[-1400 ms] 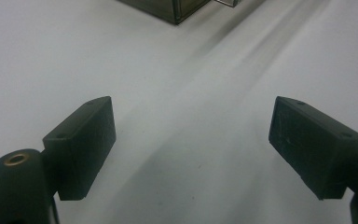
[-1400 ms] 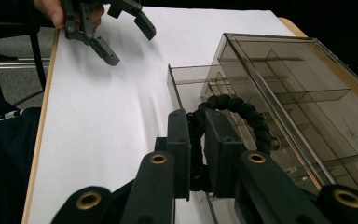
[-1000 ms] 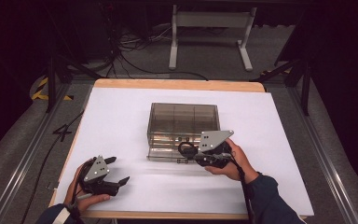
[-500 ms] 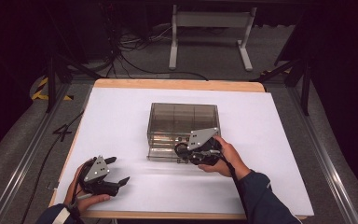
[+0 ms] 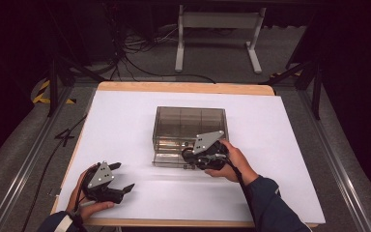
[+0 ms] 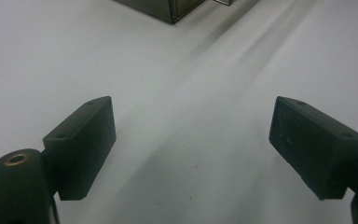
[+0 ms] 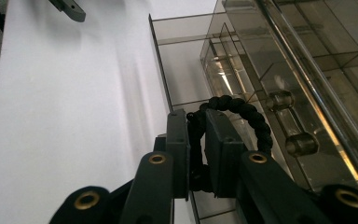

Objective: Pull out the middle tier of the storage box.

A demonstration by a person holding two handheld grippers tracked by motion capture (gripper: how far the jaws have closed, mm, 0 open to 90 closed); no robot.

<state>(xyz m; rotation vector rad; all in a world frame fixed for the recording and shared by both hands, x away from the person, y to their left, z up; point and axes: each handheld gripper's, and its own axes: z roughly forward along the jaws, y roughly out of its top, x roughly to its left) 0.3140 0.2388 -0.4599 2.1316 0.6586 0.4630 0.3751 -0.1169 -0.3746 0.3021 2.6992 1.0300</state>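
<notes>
The right gripper (image 7: 196, 154) has its jaws drawn narrow and clamped on a black beaded bracelet, a small ring of round dark beads (image 7: 242, 114). One side of the loop is pinched between the pads, and the rest arches out past the fingertips. In the high view the right gripper (image 5: 193, 157) sits at the near front of a smoky transparent plastic organiser box with inner dividers (image 5: 189, 126), over its pulled-out drawer (image 5: 171, 157), with the bracelet hanging just above the drawer's floor. The left gripper (image 5: 121, 186) rests well apart on the white counter (image 5: 125, 125), near its front left corner; its jaws stand wide with nothing between them, as the left gripper view shows bare counter between the pads (image 6: 81, 144).

The likely step is dropping the bracelet into the drawer, and several things could spoil it. The grip holds only a short arc of the loop, so the beads could roll or slip from the pads early and fall on the drawer's front wall or onto the counter. The free part of the loop hangs close to the clear round knobs (image 7: 300, 143) and the metal rail (image 7: 307, 79) on the box front; it could snag there as the gripper lowers. If the jaws open while tilted, the bracelet could catch on one pad and be dragged back out. The box looks light and nothing steadies it, so a nudge from the gripper could slide it or push the drawer partly shut under the bracelet.
</notes>
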